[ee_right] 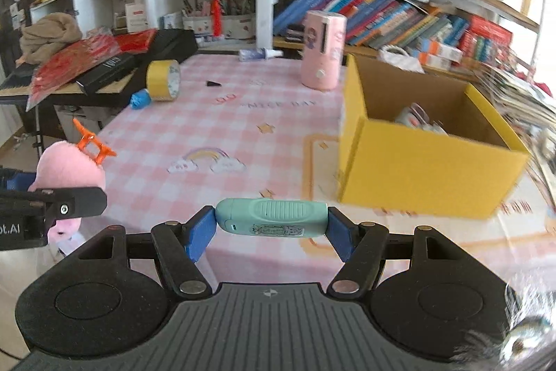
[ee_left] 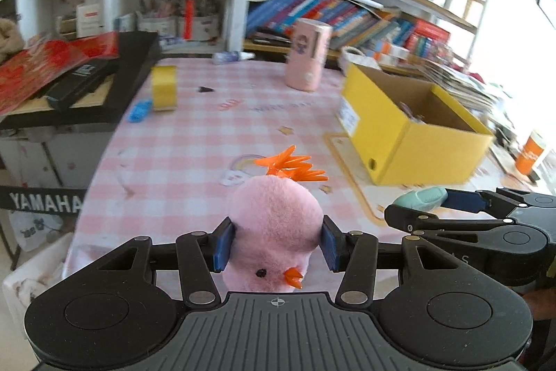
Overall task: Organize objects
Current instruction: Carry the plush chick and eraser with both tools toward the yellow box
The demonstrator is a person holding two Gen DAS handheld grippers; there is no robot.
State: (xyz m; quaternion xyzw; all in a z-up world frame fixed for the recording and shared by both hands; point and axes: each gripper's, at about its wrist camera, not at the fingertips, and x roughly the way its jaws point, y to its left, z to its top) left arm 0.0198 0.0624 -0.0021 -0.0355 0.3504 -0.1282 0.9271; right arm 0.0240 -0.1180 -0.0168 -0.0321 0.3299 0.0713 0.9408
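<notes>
My left gripper [ee_left: 276,244] is shut on a pink plush chick [ee_left: 274,225] with an orange comb and beak, held above the near edge of the pink checked table [ee_left: 208,134]. My right gripper [ee_right: 269,228] is shut on a mint-green oblong device [ee_right: 271,220], gripped end to end. In the right wrist view the pink plush chick [ee_right: 67,167] and the left gripper's black finger show at the far left. The mint-green oblong device [ee_left: 422,197] shows at the right of the left wrist view. An open yellow cardboard box [ee_right: 427,169] with several small items inside stands on the table's right side.
A pink cylindrical container [ee_right: 323,49] stands at the back centre. A yellow tape roll [ee_right: 163,79], a blue object [ee_right: 140,99] and a small black piece [ee_right: 212,83] lie at the back left. A keyboard [ee_left: 80,82] under red papers flanks the table's left. Bookshelves [ee_right: 382,13] fill the background.
</notes>
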